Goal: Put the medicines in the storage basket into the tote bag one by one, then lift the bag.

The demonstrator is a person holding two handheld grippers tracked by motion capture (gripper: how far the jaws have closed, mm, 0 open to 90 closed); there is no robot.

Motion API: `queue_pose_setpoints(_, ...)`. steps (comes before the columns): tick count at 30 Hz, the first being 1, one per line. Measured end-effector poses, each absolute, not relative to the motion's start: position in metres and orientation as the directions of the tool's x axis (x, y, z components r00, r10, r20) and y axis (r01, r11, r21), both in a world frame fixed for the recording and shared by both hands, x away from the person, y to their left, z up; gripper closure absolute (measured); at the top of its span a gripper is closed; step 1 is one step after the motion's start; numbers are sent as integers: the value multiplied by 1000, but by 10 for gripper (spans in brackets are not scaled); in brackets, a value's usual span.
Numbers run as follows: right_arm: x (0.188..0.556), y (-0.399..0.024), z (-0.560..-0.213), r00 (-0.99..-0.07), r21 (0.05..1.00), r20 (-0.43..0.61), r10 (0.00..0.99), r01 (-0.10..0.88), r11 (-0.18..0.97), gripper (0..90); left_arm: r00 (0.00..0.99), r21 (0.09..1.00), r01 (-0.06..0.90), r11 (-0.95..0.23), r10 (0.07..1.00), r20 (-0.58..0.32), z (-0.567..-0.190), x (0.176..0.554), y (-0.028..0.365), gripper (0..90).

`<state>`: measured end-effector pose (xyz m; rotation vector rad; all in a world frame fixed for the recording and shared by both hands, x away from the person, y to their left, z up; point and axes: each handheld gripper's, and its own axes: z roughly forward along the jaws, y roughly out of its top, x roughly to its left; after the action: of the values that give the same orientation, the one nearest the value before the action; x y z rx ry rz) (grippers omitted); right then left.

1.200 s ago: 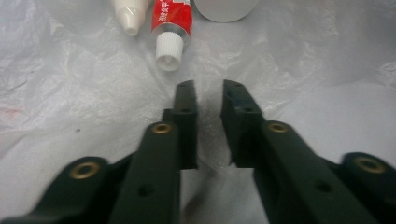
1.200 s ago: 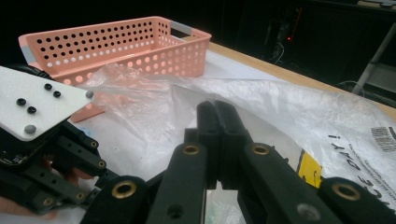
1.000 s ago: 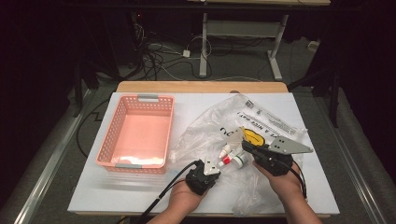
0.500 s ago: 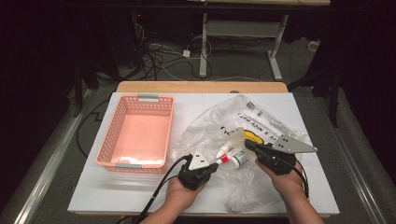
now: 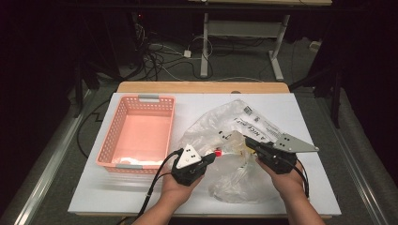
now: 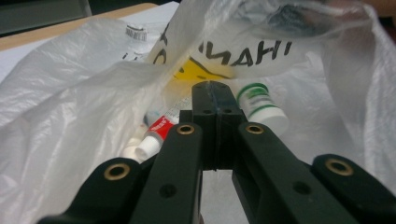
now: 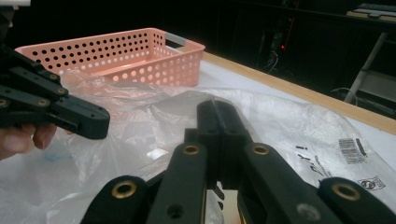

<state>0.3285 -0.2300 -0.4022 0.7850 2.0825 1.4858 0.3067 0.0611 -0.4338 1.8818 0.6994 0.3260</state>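
A clear plastic bag (image 5: 225, 117) with black print lies crumpled on the white table. In the high view my left gripper (image 5: 212, 158) points into its left side, jaws shut, with a red-capped tube (image 5: 218, 153) right at its tips. In the left gripper view the shut jaws (image 6: 215, 88) stand among the film (image 6: 70, 93). The red-and-white tube (image 6: 156, 130) lies just left of them and a white bottle with green bands (image 6: 261, 105) just right. My right gripper (image 5: 247, 139) is shut on the bag's film, which rises to its tips (image 7: 215, 105).
A pink perforated basket (image 5: 112, 140) stands left of the bag, with something white lying at its near end; the right gripper view shows it behind the film (image 7: 116, 42). A wooden strip (image 5: 202, 87) borders the table's far edge. Cables and desk legs lie beyond.
My left gripper has risen and drawn slightly left, away from the table's near edge. The bag's film stands higher around it. My right gripper has held still.
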Motion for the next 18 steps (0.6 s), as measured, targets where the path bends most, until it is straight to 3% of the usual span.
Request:
queue_pose_setpoints(10,330,-226,-400,-730,952,-43,682,177,249,900,794,924,260,-281,607,-39,-420,311,64,884)
queue_pose_setpoints(18,335,-229,-383,-713,968,-37,700,148,201,900,792,941,202,-271,611,6,-389,333,63,885)
